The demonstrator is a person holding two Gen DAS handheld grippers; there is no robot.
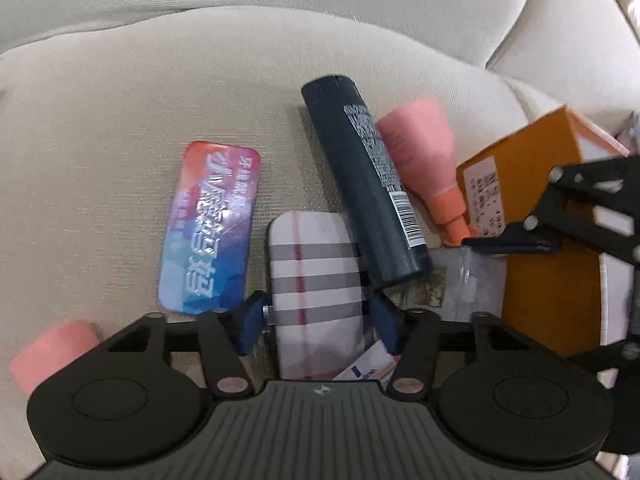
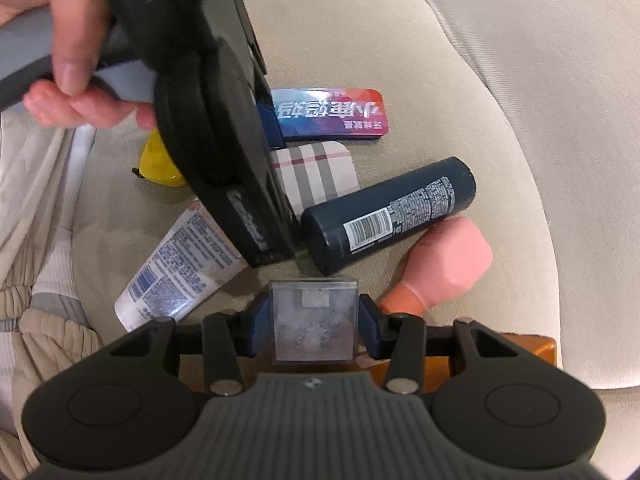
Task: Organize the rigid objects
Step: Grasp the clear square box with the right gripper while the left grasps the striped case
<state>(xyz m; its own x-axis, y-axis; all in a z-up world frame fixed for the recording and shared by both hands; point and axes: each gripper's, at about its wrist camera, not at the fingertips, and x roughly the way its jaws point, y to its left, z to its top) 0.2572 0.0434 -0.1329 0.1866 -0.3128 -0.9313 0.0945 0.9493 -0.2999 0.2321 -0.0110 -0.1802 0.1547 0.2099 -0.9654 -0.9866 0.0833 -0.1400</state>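
The plaid case [image 1: 316, 292] lies flat on the beige sofa cushion [image 1: 120, 120], and the left gripper [image 1: 316, 318] has its blue pads against the case's two long sides, jaws closed in on it. In the left wrist view, the dark blue bottle [image 1: 364, 188] lies at 1 o'clock from the case, its lower end resting over the case's right edge. The colourful tin [image 1: 212, 232] lies just beside the case at 10 o'clock, apart from it. The pink bottle [image 1: 420, 160] lies beside the dark bottle at 2 o'clock, its orange cap towards the orange box [image 1: 532, 184] at 3 o'clock.

The right gripper [image 2: 314, 326] holds a clear plastic box [image 2: 314, 320] pinched between its jaws, above the orange box. From the right wrist view, a white tube [image 2: 180, 268] lies at 10 o'clock from the clear box, partly under the left gripper's body, and a yellow object [image 2: 158, 164] shows beyond it. The person's hand [image 2: 68, 48] grips the left tool's handle at 11 o'clock.
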